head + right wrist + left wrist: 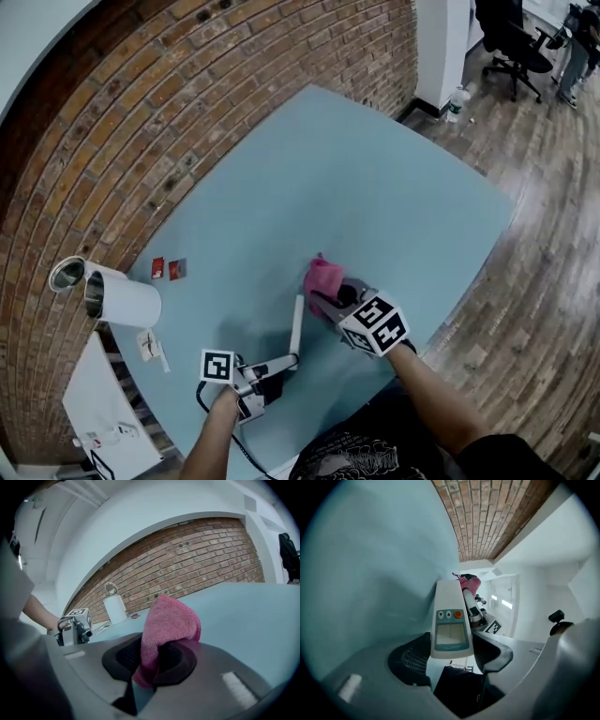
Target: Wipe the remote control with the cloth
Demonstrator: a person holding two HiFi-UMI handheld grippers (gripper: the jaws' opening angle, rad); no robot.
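Black pads (410, 660) of left gripper (450, 657) clamped on the near end of the slim white plastic remote control (449, 616). Small screen and three buttons, one of them orange, face that gripper's camera. Remote sticks straight out along the jaws and away from the hand.

Right gripper (151, 660): pads (177, 660) pinched on the bunched pink terry cloth (171, 620), which bulges up past the fingertips.

Head view: left gripper (284, 362) low centre, remote (296, 330) seen nearly edge-on over the light blue table (394, 187). Right gripper (328, 298) comes in from the right. Cloth (323, 278) sits just beside the remote's far end. Can't tell whether they touch, or whether the remote's tip rests on the table.

Further out on the left side of the table: white cylinder with a metal rim (122, 298), two small red items (167, 269) near it. Red brick wall (187, 94) runs along the far-left edge of the table. Wood-plank floor (544, 234) to the right, black office chair (511, 42) at top right.
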